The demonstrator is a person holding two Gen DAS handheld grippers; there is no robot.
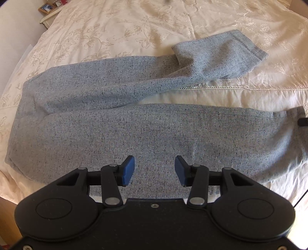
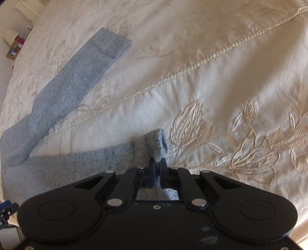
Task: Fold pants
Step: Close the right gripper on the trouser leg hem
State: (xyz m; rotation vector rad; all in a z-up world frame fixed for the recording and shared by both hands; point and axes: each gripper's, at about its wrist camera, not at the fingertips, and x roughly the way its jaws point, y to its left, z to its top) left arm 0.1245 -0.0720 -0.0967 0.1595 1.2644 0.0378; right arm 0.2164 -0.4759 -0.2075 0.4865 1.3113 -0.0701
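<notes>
Grey speckled pants (image 1: 119,130) lie spread on the bed, waistband at the left, the two legs running right. The far leg's end (image 1: 217,55) is folded back on itself. My left gripper (image 1: 154,171) is open and empty, hovering over the near leg. My right gripper (image 2: 157,165) is shut on the near leg's hem (image 2: 154,144), which bunches up between the pads. The far leg (image 2: 77,80) stretches away at the left of the right wrist view. The right gripper's tip shows at the left wrist view's right edge (image 1: 303,122).
The cream bedspread (image 2: 211,77) has floral embroidery and a corded seam (image 2: 192,65). A bedside table with a framed picture (image 1: 46,8) stands beyond the bed's far left corner. A lamp (image 2: 10,36) stands there too.
</notes>
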